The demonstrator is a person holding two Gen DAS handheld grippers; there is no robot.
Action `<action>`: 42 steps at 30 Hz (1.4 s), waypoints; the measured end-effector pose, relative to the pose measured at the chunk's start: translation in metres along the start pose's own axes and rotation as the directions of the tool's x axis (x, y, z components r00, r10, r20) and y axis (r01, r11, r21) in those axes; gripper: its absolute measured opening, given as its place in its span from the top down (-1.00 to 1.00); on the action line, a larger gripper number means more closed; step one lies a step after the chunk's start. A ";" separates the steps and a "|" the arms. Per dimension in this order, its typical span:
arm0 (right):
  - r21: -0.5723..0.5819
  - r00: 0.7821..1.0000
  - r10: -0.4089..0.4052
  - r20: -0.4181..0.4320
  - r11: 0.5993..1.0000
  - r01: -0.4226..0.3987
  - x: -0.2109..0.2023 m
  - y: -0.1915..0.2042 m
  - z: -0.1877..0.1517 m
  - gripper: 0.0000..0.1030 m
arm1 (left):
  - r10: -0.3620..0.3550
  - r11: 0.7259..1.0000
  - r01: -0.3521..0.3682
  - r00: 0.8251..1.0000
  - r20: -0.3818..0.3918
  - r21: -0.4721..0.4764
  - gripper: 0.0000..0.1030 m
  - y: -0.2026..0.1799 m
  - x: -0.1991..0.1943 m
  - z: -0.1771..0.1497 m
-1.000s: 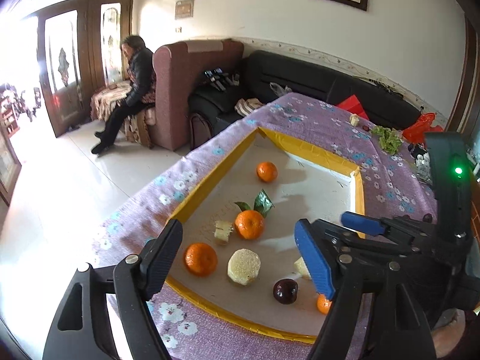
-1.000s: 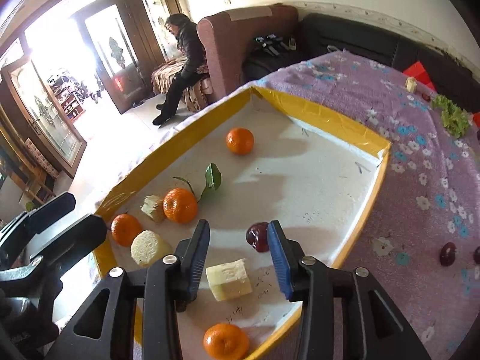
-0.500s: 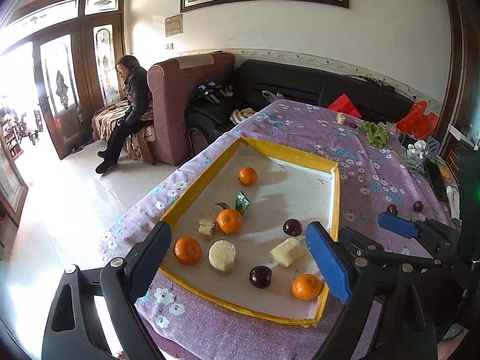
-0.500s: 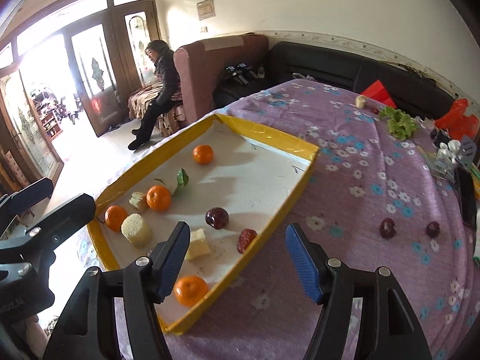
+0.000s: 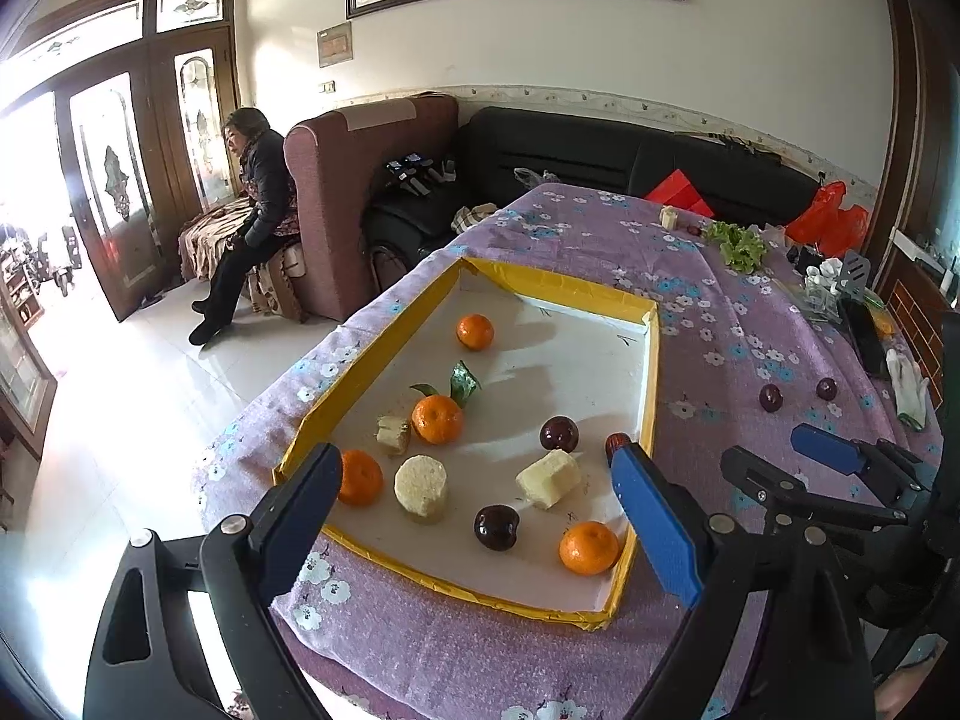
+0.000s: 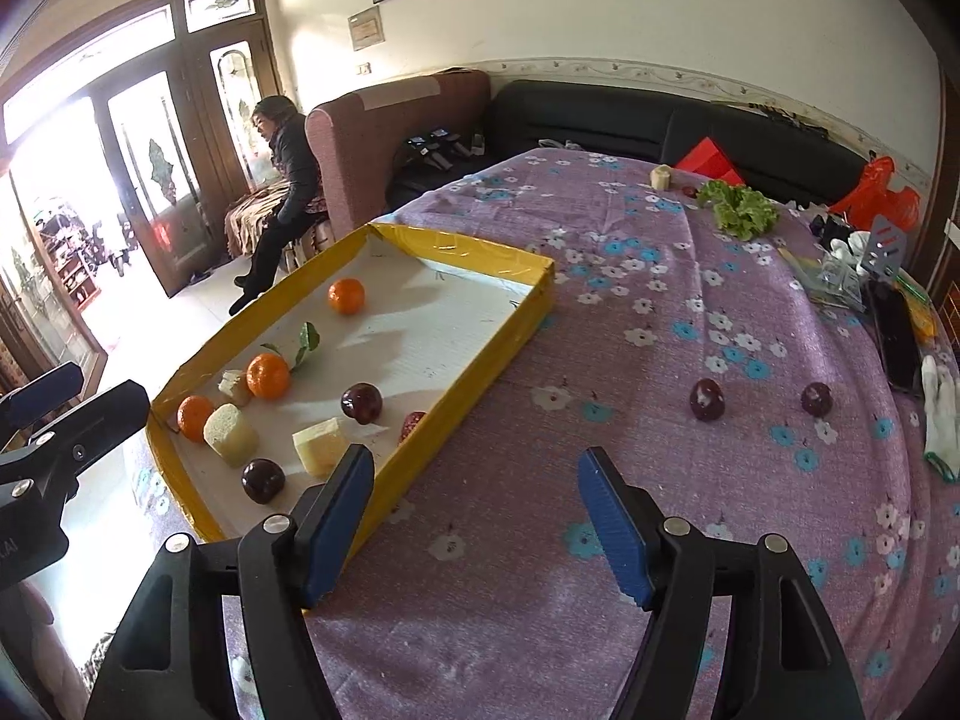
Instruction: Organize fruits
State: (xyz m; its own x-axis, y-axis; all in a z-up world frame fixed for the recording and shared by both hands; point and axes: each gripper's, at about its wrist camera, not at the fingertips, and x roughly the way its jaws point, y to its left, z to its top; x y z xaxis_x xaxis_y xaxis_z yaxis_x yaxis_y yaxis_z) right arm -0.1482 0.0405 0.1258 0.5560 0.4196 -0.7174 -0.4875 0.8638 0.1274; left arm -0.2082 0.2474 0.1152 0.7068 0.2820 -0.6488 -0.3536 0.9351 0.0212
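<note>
A yellow-rimmed white tray (image 5: 558, 288) (image 6: 480, 252) lies on the purple flowered tablecloth. It holds several oranges (image 5: 437, 418) (image 6: 268, 376), dark plums (image 5: 558, 433) (image 6: 361, 402), pale cut chunks (image 5: 548, 477) (image 6: 320, 445) and a small red fruit (image 6: 412, 423). Two dark plums (image 6: 706, 399) (image 6: 816, 399) lie loose on the cloth right of the tray. My left gripper (image 5: 480, 501) is open and empty above the tray's near end. My right gripper (image 6: 477, 516) is open and empty over the cloth beside the tray's right rim.
Green lettuce (image 6: 741, 207), a pale chunk (image 6: 660, 175), a red packet (image 6: 708, 159), a dark phone (image 6: 897, 336) and a white glove (image 6: 942, 414) lie at the table's far and right sides. A sofa (image 5: 600, 150) and a seated person (image 5: 255, 204) are beyond.
Both grippers have pulled back and up from the tray. The right gripper opened wider and swung right over the cloth. A small red fruit now lies by the tray's right rim.
</note>
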 end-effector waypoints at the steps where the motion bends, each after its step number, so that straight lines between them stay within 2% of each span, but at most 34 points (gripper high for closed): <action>1: 0.005 1.000 -0.001 -0.001 1.000 0.001 0.000 -0.002 -0.001 -0.47 | 0.001 1.000 -0.001 1.000 -0.002 0.002 -0.77 0.000 0.000 0.000; 42: 0.056 1.000 -0.008 -0.019 0.998 0.009 0.006 -0.028 -0.006 -0.48 | 0.016 1.000 -0.015 0.999 -0.045 0.026 -0.77 -0.008 0.015 -0.015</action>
State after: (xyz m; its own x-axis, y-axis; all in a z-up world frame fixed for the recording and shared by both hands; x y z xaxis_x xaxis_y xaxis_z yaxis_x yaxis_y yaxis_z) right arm -0.1355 0.0175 0.1133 0.5472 0.4070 -0.7314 -0.4441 0.8819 0.1585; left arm -0.2040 0.2409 0.0944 0.6726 0.2867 -0.6822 -0.3482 0.9361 0.0501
